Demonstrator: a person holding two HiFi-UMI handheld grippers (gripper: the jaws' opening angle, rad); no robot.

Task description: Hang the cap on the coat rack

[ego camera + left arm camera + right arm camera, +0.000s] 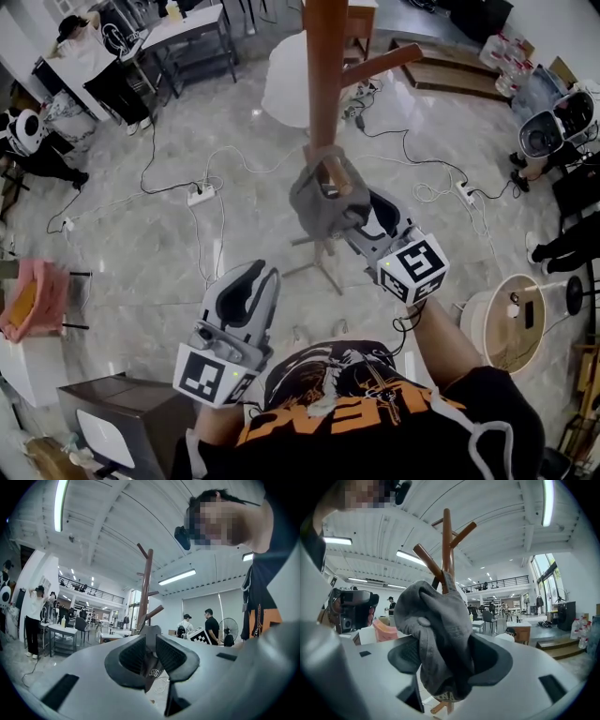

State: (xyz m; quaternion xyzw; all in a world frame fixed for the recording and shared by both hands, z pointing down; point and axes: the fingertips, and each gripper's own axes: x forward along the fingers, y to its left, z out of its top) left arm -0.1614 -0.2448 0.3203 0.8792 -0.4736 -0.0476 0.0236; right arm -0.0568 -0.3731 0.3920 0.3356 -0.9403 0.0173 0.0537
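Note:
The grey cap [314, 202] hangs bunched on a peg [337, 176] of the brown wooden coat rack [325, 66], straight ahead of me. My right gripper [349, 217] reaches in from the right, its jaws spread either side of the cap's lower part. In the right gripper view the cap [440, 634] droops between the wide-set pads [408, 654] of the right gripper [450, 660], with the rack [446, 541] behind it. My left gripper [255, 277] is held low, short of the rack, holding nothing. In its own view the left gripper [149, 653] shows only a narrow gap between its jaws.
Cables and a power strip [200, 195] trail over the glossy floor round the rack's feet [314, 267]. Behind it stands a white round table [281, 84], and a wooden platform [450, 70] lies back right. A pink chair [37, 300] is at the left, a standing fan [525, 314] at the right.

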